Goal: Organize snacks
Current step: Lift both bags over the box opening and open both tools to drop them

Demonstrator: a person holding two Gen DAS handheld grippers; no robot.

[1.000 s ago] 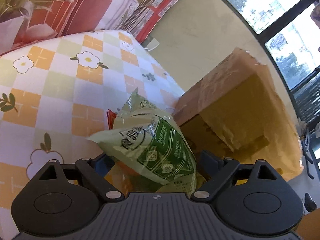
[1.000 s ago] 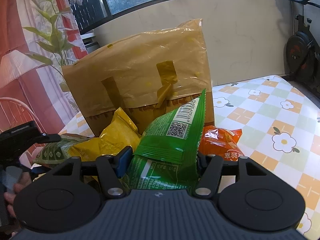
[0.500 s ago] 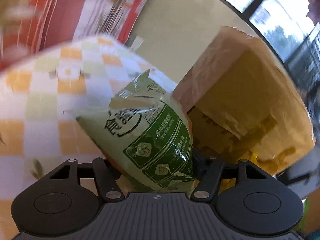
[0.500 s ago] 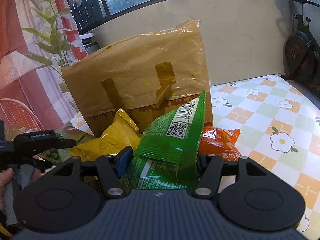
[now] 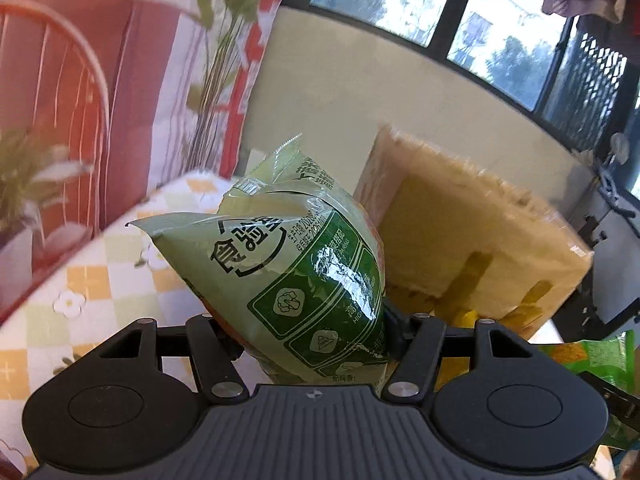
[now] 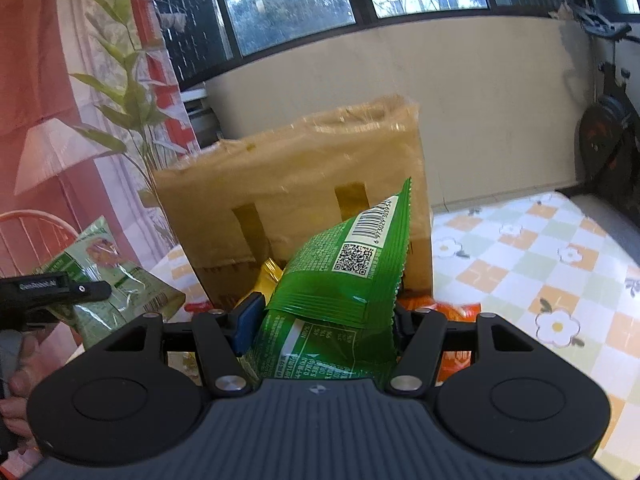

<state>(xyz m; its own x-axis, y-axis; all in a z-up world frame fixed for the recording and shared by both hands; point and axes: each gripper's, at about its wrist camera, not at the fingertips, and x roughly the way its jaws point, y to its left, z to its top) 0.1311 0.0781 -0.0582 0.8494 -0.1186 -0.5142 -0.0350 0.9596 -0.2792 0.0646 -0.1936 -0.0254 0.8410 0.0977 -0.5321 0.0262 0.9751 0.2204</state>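
The left gripper clamps a pale green snack bag, its jaws having just closed on it. Only the right wrist view shows the right gripper clamping a bright green packet, a yellow bag and probably an orange one ahead, below the taped cardboard box on the checked floral tablecloth, under windows.
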